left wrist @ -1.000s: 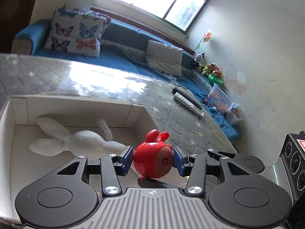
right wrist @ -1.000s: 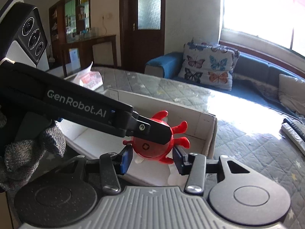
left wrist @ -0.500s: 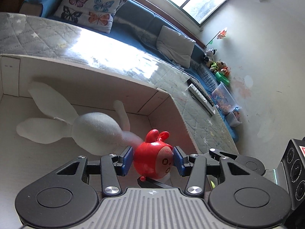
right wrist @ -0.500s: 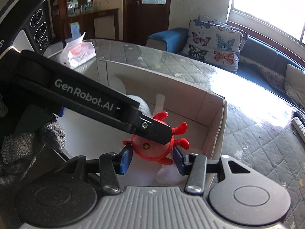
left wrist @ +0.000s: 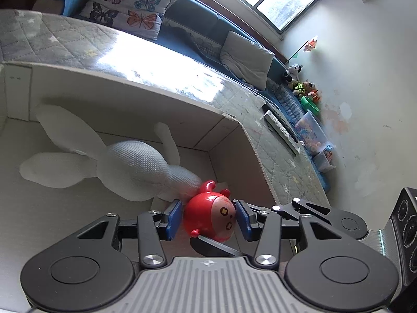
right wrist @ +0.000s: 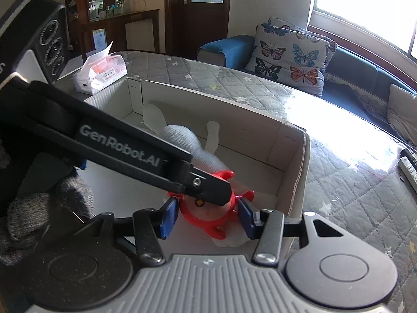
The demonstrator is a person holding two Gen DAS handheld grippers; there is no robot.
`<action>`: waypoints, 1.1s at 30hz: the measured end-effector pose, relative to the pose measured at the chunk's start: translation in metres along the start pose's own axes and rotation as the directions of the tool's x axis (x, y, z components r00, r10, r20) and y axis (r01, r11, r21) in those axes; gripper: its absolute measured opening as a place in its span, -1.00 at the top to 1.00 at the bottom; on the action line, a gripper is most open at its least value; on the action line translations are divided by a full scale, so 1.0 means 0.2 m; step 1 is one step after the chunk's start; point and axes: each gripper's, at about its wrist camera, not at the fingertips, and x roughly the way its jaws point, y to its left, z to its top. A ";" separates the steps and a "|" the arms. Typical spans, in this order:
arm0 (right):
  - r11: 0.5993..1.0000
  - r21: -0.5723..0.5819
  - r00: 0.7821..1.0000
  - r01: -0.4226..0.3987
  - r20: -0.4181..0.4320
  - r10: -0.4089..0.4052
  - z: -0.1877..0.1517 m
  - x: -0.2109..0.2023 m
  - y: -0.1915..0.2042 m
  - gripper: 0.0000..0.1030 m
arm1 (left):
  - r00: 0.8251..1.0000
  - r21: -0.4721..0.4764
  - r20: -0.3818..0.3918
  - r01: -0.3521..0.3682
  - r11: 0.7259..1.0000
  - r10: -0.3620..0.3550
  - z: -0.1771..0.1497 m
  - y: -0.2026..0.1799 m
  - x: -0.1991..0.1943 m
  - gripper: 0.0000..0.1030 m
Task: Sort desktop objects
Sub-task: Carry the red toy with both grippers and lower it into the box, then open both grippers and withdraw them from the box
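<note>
A round red toy [left wrist: 211, 217] with small ears and limbs is gripped from both sides. My left gripper [left wrist: 209, 219] is shut on it, and so is my right gripper [right wrist: 207, 217]; the toy [right wrist: 208, 215] shows there partly behind the left gripper's arm. The toy hangs low inside a white cardboard box [left wrist: 146, 99], near its right corner, just above a white plush rabbit [left wrist: 130, 167] lying on the box floor. The rabbit [right wrist: 179, 140] is partly hidden in the right wrist view.
The box [right wrist: 299, 177] stands on a grey quilted table [right wrist: 351, 182]. A tissue pack [right wrist: 100, 74] lies past its far left corner. Remote controls [left wrist: 281, 127] lie to the right of the box. A blue sofa with cushions [left wrist: 130, 7] is behind.
Both grippers have moved the red toy over the box wall and down into the box, close to the rabbit. Both stay shut on it.
</note>
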 end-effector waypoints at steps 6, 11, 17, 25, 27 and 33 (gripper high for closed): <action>1.000 0.002 1.000 0.008 -0.001 -0.008 0.00 -0.01 0.01 0.02 | 1.000 0.005 0.026 -0.011 1.000 0.011 0.00 0.00 -0.06 0.07; 1.000 -0.004 1.000 0.004 0.004 -0.004 0.00 -0.01 0.01 -0.02 | 0.999 -0.001 0.034 -0.016 1.000 0.016 -0.01 0.00 -0.08 0.07; 1.000 0.000 1.000 0.013 0.014 -0.013 -0.01 -0.03 0.02 -0.05 | 0.999 -0.008 0.027 -0.020 1.000 0.021 -0.03 -0.01 -0.07 0.07; 1.000 0.000 0.997 0.013 0.071 -0.013 -0.04 -0.12 0.02 -0.13 | 0.998 0.018 0.052 -0.022 1.000 0.021 -0.05 -0.06 -0.12 0.07; 1.000 0.006 0.996 0.015 0.085 -0.016 -0.05 -0.15 0.02 -0.15 | 0.998 0.033 0.060 -0.026 0.999 0.024 -0.06 -0.08 -0.14 0.07; 0.998 0.043 0.988 0.039 0.149 -0.045 -0.14 -0.32 0.02 -0.30 | 0.996 0.080 0.083 -0.019 0.997 0.013 -0.13 -0.17 -0.21 0.07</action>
